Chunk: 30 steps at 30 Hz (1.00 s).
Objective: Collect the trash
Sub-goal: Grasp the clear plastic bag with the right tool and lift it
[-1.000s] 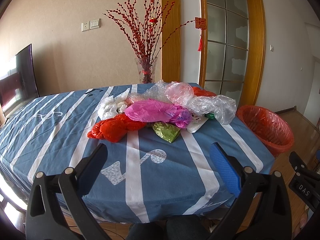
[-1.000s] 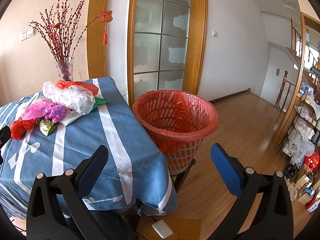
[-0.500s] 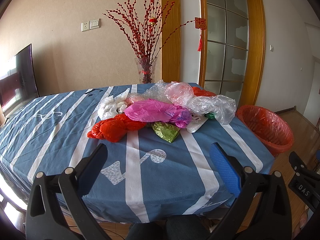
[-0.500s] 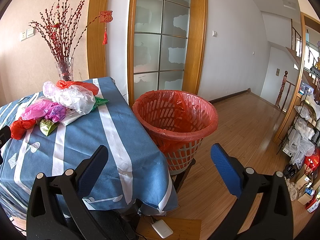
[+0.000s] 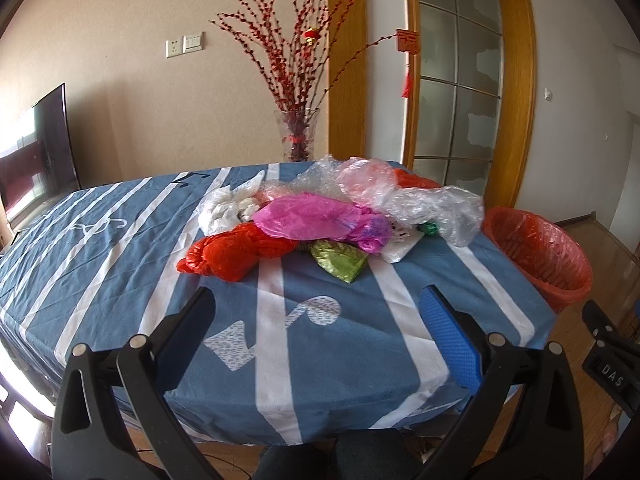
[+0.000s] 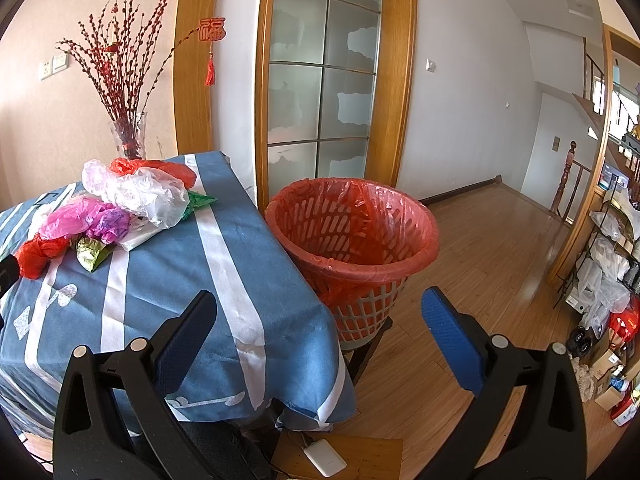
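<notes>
Left wrist view: my left gripper stood with its two fingers spread wide and nothing between them, low over the near part of the blue-and-white striped tablecloth. The trash lay as one heap ahead of the fingertips, well apart from them. I counted one red plastic bag ahead of the left finger, one magenta bag lying over its far end, one crumpled green foil wrapper nearest the gap between the fingers, one white bag behind the red one, and clear film ahead of the right finger. How many clear pieces made up that film I could not tell, since they overlapped. A small green scrap and a white flat piece were mostly hidden under the pile. A glass vase of red branches stood beyond the heap.

Right wrist view: my right gripper was likewise spread and empty. One waste basket with a red liner stood ahead between the fingers, just beside the table's edge; its base was hidden behind the cloth and the fingers. The heap lay far ahead of the left finger. A white power bank lay below, partly cut off.
</notes>
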### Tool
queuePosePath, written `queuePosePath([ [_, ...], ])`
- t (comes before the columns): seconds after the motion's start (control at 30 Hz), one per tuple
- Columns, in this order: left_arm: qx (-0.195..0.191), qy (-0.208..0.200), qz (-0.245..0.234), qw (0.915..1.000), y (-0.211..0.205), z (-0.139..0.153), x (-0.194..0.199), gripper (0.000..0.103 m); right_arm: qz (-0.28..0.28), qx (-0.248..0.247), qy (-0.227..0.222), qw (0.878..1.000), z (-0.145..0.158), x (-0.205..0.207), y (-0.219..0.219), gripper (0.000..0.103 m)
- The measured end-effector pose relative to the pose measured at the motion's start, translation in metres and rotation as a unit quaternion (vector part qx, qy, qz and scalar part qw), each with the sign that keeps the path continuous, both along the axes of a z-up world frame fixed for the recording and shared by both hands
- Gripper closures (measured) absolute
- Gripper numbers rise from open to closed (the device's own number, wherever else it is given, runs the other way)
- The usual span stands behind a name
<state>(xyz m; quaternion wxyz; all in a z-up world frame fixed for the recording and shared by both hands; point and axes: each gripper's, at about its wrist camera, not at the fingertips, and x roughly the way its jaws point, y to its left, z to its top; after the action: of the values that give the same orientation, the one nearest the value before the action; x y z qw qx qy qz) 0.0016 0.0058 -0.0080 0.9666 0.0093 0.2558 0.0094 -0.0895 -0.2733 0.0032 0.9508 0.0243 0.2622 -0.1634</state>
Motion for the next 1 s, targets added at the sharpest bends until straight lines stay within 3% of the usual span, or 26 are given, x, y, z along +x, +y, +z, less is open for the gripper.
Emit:
queuePosePath([
  [0.23, -0.011, 0.017, 0.050, 0.9986, 0.028, -0.009, 0.016, 0.004, 0.048, 0.040, -0.005, 0.998, 0.012, 0.036, 0.012, 0.002],
  [0.4, -0.025, 0.023, 0.085, 0.9958, 0.061, -0.011, 0.025, 0.004, 0.123, 0.070, -0.015, 0.990, 0.026, 0.072, 0.036, 0.002],
  [0.53, -0.034, 0.024, 0.106, 0.9935, 0.086, -0.012, 0.031, 0.004, 0.177, 0.054, -0.013, 0.983, 0.033, 0.106, 0.069, 0.014],
  [0.7, -0.042, 0.023, 0.115, 0.9922, 0.103, -0.013, 0.037, 0.004, 0.223, 0.027, 0.004, 0.974, 0.033, 0.143, 0.093, 0.018],
  [0.87, -0.048, 0.030, 0.113, 0.9919, 0.110, -0.017, 0.043, 0.004, 0.242, 0.001, 0.050, 0.969, 0.016, 0.165, 0.107, 0.029],
  [1.0, -0.051, 0.038, 0.106, 0.9924, 0.109, -0.022, 0.046, 0.004, 0.243, 0.010, 0.076, 0.967, 0.003, 0.172, 0.109, 0.042],
])
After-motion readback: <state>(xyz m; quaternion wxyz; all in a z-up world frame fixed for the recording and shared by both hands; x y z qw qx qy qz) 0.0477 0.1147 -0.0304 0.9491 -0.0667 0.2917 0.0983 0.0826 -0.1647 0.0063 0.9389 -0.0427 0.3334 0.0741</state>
